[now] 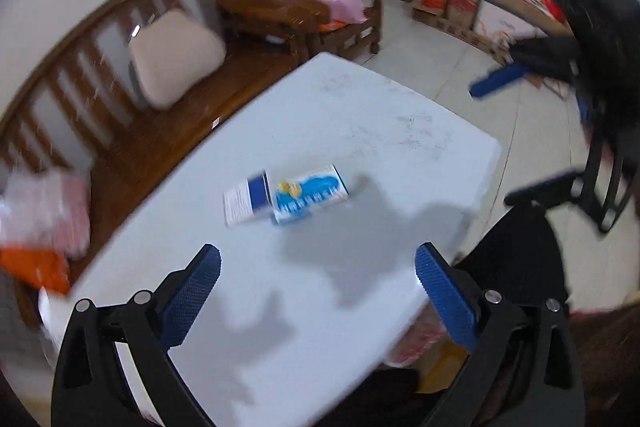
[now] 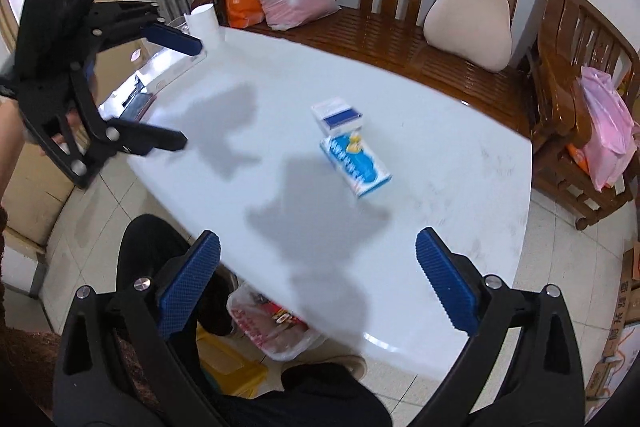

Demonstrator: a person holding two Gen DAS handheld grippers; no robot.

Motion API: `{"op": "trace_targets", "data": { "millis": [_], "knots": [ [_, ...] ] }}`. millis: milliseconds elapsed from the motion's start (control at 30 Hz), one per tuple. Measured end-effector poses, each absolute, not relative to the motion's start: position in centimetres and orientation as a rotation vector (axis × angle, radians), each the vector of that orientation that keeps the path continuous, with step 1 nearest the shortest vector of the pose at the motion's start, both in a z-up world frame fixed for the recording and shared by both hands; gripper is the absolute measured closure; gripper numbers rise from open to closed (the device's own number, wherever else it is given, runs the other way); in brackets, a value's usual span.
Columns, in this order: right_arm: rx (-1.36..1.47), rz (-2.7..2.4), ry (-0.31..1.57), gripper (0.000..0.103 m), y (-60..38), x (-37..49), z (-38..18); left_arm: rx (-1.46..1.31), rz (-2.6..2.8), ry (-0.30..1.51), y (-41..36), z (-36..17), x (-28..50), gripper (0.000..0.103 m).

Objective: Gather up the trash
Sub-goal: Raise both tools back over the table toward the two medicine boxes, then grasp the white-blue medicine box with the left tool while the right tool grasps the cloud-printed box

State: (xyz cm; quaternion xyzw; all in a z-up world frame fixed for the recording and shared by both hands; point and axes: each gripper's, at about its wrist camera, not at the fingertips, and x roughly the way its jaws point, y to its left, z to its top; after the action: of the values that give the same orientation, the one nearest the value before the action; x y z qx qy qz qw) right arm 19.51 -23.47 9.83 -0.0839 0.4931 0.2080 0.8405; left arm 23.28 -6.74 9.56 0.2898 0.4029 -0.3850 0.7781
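Both tongs, left [image 1: 318, 269] and right [image 2: 318, 257], hang wide apart, nothing gripped. Two small blue-and-white cardboard boxes [image 2: 352, 151] sit touching mid white desk [image 2: 460, 187]. I'd drop straight over one and pinch its narrow sides, not both.

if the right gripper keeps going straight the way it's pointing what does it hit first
Probably the bare white table, just short of the blue-and-white box; the open right gripper holds nothing. Depth is unclear.

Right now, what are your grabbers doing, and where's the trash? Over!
Left gripper open, empty, above the table. Right gripper open, empty too. Two small boxes lie touching mid-table, ungrabbed. Nothing in the way.
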Motion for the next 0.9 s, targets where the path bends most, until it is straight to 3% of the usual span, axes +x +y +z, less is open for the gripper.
{"op": "trace_targets", "data": {
  "millis": [233,900],
  "knots": [
    [-0.201,0.453,1.071,0.007,-24.3,25.1,9.4,0.802,-0.848,0.796,-7.2,6.6,28.8,0.008],
    [-0.341,0.607,1.295,0.007,-21.2,34.1,-1.7,1.177,-1.044,0.919,-10.3,-7.4,38.7,0.008]
  ]
}}
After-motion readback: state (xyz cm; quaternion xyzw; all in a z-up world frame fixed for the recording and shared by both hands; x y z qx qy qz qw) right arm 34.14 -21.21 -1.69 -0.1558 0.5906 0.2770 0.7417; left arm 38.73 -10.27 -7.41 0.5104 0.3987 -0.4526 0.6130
